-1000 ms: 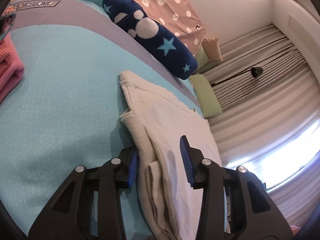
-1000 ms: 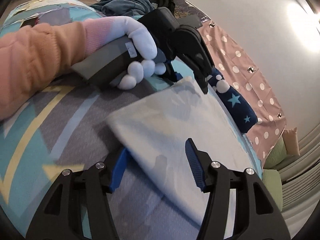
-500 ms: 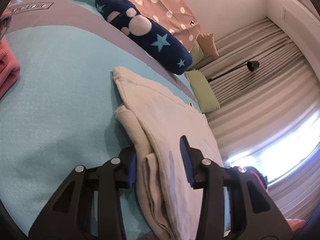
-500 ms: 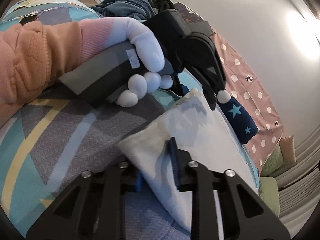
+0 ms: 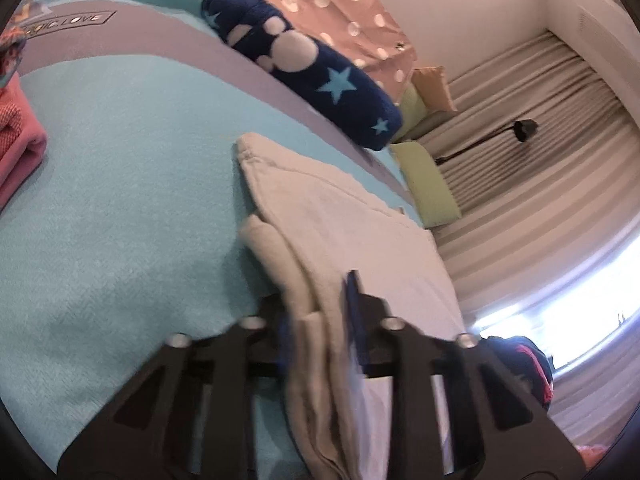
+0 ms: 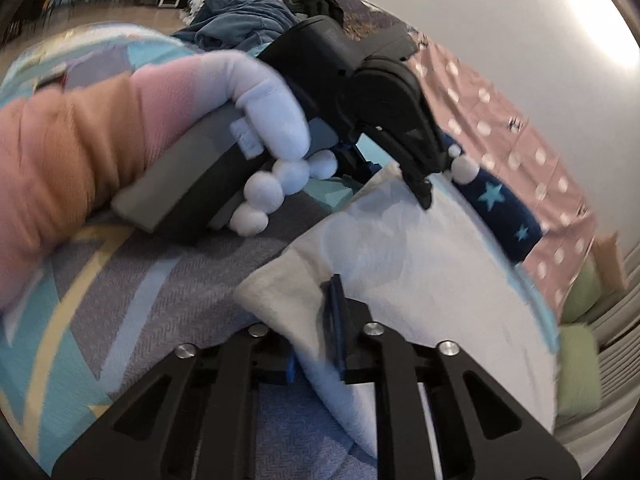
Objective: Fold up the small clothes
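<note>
A cream white garment (image 5: 340,224) lies partly folded on the bed, its far corner pointing toward the star pillow. My left gripper (image 5: 320,312) is shut on the garment's near folded edge. In the right wrist view the same garment (image 6: 420,264) spreads across the bed. My right gripper (image 6: 320,320) is shut on its near corner, and that edge is lifted a little. The left gripper (image 6: 404,168) also shows there, held by a gloved hand (image 6: 276,148), pinching the far corner.
A dark blue star pillow (image 5: 304,64) lies behind the garment. Folded pink clothes (image 5: 16,148) sit at the left. A green cushion (image 5: 428,180), a spotted pink cloth (image 5: 344,4) and curtains (image 5: 540,160) are beyond. The bed cover (image 6: 120,288) is grey, blue and yellow.
Both grippers have shut on the garment: the right one closed on the near corner first, then the left one on the folded edge. The garment's edges rise slightly.
</note>
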`<state>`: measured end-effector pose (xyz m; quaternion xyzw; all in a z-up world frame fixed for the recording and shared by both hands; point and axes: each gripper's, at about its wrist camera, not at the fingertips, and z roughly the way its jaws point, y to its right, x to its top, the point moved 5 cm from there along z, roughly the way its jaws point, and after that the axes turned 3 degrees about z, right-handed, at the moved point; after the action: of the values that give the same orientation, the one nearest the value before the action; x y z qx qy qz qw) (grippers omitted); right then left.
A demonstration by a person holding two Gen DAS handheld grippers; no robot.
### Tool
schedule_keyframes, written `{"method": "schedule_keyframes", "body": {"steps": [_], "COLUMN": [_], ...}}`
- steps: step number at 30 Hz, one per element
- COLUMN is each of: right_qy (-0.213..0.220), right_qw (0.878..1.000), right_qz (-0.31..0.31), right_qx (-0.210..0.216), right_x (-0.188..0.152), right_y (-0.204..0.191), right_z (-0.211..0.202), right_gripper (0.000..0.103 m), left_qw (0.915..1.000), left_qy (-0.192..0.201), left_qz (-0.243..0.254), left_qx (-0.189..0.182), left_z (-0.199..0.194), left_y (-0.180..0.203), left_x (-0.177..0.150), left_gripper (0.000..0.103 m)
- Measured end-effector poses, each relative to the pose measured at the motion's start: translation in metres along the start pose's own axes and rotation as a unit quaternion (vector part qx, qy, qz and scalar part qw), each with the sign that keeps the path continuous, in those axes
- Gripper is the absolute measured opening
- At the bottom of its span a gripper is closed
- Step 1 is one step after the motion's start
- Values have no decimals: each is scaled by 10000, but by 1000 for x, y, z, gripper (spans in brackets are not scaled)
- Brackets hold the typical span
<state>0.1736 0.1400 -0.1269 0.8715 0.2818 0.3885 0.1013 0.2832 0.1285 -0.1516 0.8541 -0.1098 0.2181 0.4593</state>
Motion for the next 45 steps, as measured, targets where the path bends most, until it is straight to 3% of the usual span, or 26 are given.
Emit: {"method": "schedule_keyframes", "body": {"steps": [4,9,17,22,29,33,41,45], "right_qy": [33,221,910,1129,1198,1196,936,822], "right_qw": [9951,9756,9435,9110,8617,8472,7996,7914], "right_qz": [820,1824,2850,3678,4652,4955,5723,5830], "right_qx": [559,1206,1427,1485,1633,1497,1561,1644], "right_x": [7,5,-18,-60,-137,-176,-251,-269], "right_y": [24,61,131,191,256,277,308,305], "right_z": [-9,-25,-75,-94,-111,-119,-115,-113], "right_gripper": [4,3,2,2,2,2,2,2], "left_qw": [9999,9992,9951,9918,9835,9783,9596,9499], "left_qy": [121,238,167,-92,-582,-914,-1525,-1705], "left_qz": [-2,116,437,685,1092,1183,1481,1677], "left_qx": [80,312,874,1070,1321,1433,1844,2014], "left_z": [-3,-8,7,47,136,191,275,294], "left_y": [6,39,118,169,237,261,284,288], "left_x": [4,19,42,47,38,27,-1,-14], "left_gripper": [11,10,10,10,10,10,10,10]}}
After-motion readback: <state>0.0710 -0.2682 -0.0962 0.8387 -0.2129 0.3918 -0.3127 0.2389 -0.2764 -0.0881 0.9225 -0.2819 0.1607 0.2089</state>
